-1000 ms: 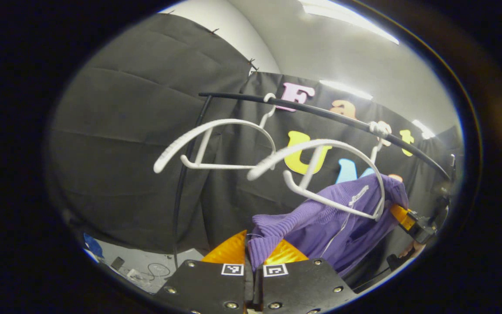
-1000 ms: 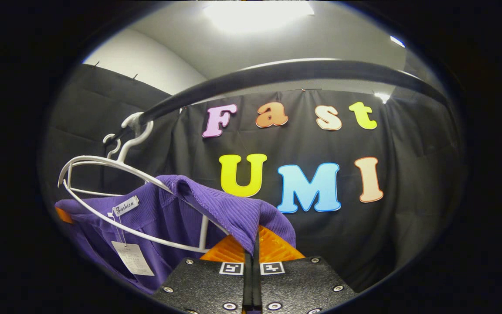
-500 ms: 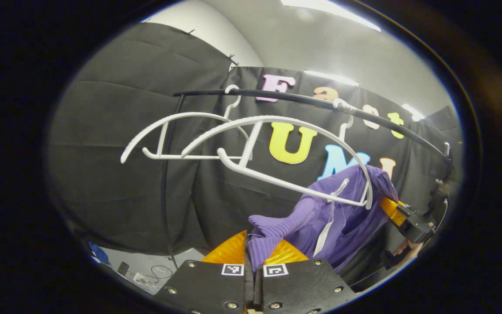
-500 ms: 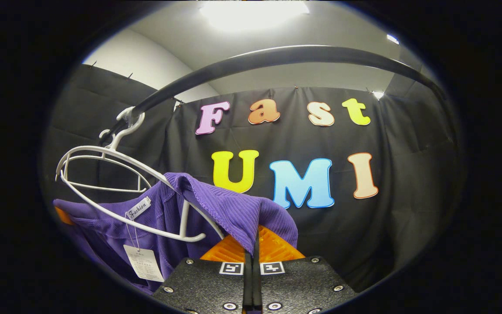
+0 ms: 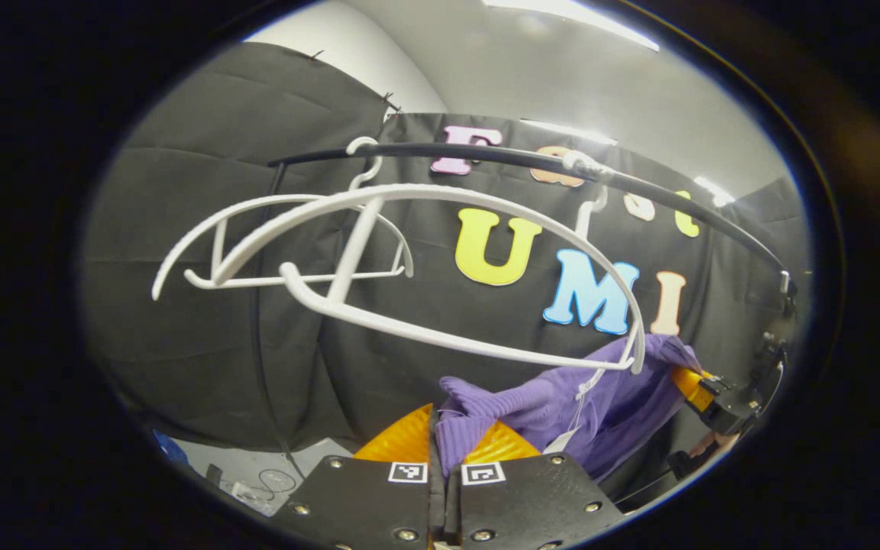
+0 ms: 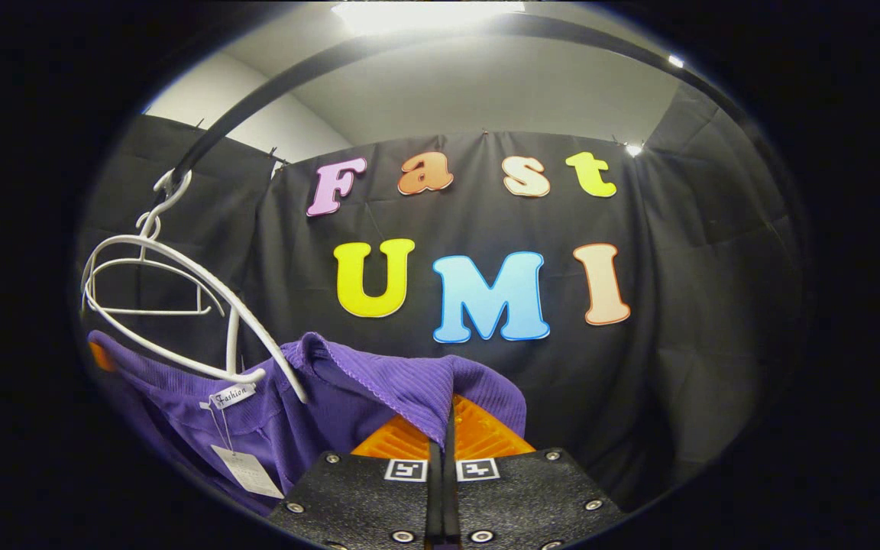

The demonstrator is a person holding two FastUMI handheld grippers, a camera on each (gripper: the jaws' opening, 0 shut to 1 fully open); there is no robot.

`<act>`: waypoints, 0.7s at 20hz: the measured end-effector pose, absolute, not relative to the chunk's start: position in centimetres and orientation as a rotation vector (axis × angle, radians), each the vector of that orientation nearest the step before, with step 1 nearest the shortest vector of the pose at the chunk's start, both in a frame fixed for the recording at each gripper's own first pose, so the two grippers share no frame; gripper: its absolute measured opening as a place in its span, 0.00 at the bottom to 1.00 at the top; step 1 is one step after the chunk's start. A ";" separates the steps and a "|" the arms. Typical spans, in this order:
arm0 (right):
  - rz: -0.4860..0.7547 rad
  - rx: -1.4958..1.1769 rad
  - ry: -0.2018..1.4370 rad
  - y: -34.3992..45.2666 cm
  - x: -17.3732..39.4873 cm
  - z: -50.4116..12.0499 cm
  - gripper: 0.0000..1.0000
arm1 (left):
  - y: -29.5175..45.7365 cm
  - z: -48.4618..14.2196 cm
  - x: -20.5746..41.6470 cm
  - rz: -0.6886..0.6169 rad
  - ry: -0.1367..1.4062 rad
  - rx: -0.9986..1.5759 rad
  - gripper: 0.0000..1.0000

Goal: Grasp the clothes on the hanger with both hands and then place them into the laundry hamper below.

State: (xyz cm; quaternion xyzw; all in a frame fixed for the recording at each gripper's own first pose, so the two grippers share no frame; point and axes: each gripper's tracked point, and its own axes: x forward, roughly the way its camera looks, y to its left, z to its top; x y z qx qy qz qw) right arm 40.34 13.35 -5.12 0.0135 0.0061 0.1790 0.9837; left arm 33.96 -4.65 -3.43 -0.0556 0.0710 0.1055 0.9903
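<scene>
A purple knit garment [image 5: 562, 409] hangs stretched between both grippers, below the white hanger [image 5: 440, 267] it came from. My left gripper [image 5: 444, 447] is shut on one shoulder of the garment. In the right gripper view the right gripper [image 6: 446, 431] is shut on the other shoulder of the purple garment [image 6: 379, 382], whose neck label and paper tag [image 6: 245, 470] dangle at the left. The white hanger [image 6: 180, 305] sits just above the collar, its lower tip close to the cloth. The other gripper [image 5: 719, 397], orange and black, shows at the far right of the left gripper view.
A black clothes rail [image 5: 532, 160] carries the hanger and a second bare white hanger [image 5: 257, 244] behind it. The rail [image 6: 348, 61] arcs overhead in the right gripper view. A rail post [image 5: 264, 305] stands left, with floor clutter and cables [image 5: 257, 485] beneath it.
Both grippers have dropped lower with the garment. The purple cloth has slid off the hanger, which now swings bare above it, and the rail sits higher in both views.
</scene>
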 end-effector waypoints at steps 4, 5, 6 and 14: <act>0.358 -0.024 0.040 12.9 39.2 -6.5 0.00 | -4.7 -4.4 34.4 0.186 0.164 -0.133 0.01; 0.350 -0.036 0.051 12.6 38.8 -6.9 0.00 | -4.8 -4.9 34.4 0.176 0.174 -0.138 0.01; 0.340 -0.036 0.058 12.3 38.5 -7.1 0.00 | -4.9 -5.2 34.7 0.163 0.181 -0.142 0.01; 0.241 -0.051 0.155 12.2 31.6 -8.8 0.00 | -4.1 -6.3 30.0 0.008 0.237 -0.124 0.01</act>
